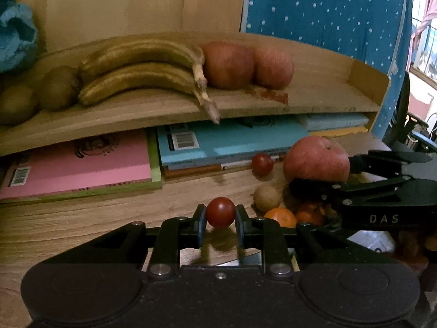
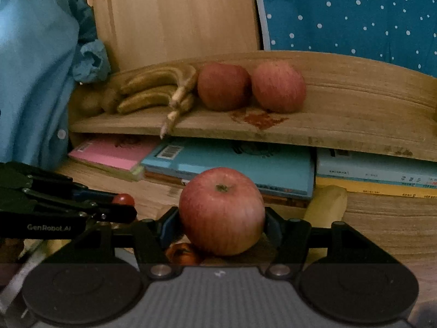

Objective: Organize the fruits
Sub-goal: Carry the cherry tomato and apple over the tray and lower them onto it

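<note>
My left gripper [image 1: 220,220] is black with blue pads and carries a dark red cherry tomato [image 1: 220,212]; my right gripper [image 2: 221,225], also black with blue pads, carries a red apple [image 2: 221,211] streaked yellow. On the pale wooden shelf [image 1: 273,106]: yellow-brown bananas [image 1: 142,73], brown kiwis [image 1: 57,87], two red apples [image 1: 229,65], and a red-brown stain [image 1: 273,95]. Beneath lie a pink book [image 1: 82,164] and a light blue book [image 1: 232,142]. Far right hangs a blue cloth [image 1: 327,13] with white dots.
</note>
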Tool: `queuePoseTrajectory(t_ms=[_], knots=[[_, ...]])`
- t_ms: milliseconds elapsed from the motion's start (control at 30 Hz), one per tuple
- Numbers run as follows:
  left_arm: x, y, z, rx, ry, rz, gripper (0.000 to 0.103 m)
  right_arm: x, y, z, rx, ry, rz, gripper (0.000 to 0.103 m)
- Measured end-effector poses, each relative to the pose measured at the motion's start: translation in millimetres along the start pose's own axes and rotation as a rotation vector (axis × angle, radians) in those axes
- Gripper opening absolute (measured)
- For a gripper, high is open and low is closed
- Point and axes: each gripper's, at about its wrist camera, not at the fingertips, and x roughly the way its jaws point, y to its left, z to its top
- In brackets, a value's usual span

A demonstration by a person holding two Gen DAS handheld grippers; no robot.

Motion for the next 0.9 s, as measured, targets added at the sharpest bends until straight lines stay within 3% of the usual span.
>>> queuePoseTrajectory(t_ms=[467, 900], knots=[[-69.3, -28.4, -23.1, 0.022, -0.081, -0.062, 0.024, -63.1, 12.1, -16.1, -0.008, -0.033, -0.032, 0.070], [-92.6, -42.2, -69.5, -0.013, -0.021, -0.073, 0.024, -90.3, 9.7, -43.9, 0.015, -0.009, -0.101, 0.070]])
